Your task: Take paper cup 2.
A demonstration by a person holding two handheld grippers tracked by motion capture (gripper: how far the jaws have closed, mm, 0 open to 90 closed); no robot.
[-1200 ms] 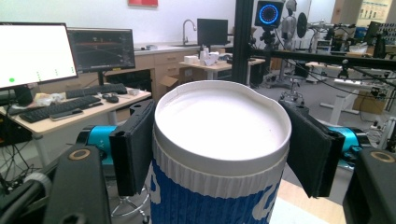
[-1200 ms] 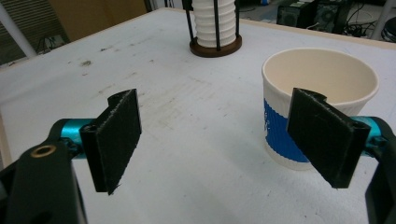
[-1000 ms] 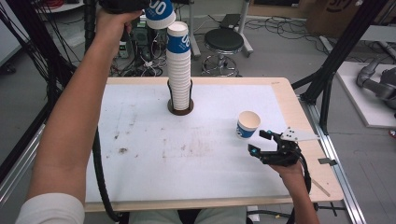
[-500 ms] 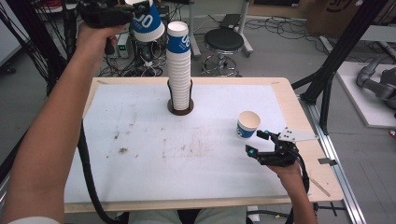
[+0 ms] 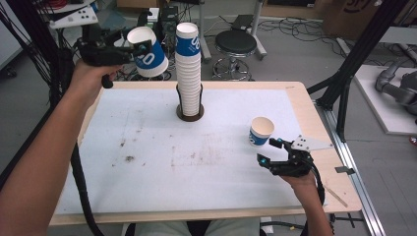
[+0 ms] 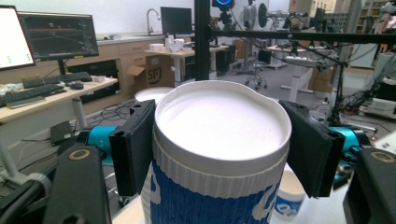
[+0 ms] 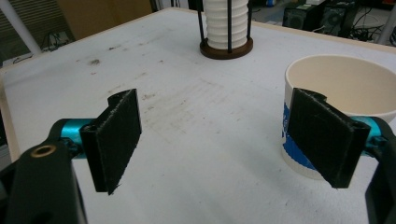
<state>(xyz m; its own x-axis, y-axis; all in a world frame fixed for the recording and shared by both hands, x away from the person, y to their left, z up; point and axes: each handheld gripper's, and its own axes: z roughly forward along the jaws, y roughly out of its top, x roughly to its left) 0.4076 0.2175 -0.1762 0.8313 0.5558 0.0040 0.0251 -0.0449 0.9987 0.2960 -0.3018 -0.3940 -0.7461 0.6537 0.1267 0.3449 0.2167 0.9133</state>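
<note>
A: What's at the upper left of the high view?

B: The left gripper (image 5: 129, 48), raised on an outstretched arm, clamps a ribbed blue-and-white paper cup (image 5: 147, 51), tilted.

A: Centre?

B: A tall cup stack (image 5: 189, 69) in a round wire holder.

A: And right?

B: A second cup (image 5: 260, 131) stands upright just beyond the right gripper (image 5: 270, 152), jaws spread wide, empty, low over the scuffed white table (image 5: 147, 162). Office clutter surrounds it.
</note>
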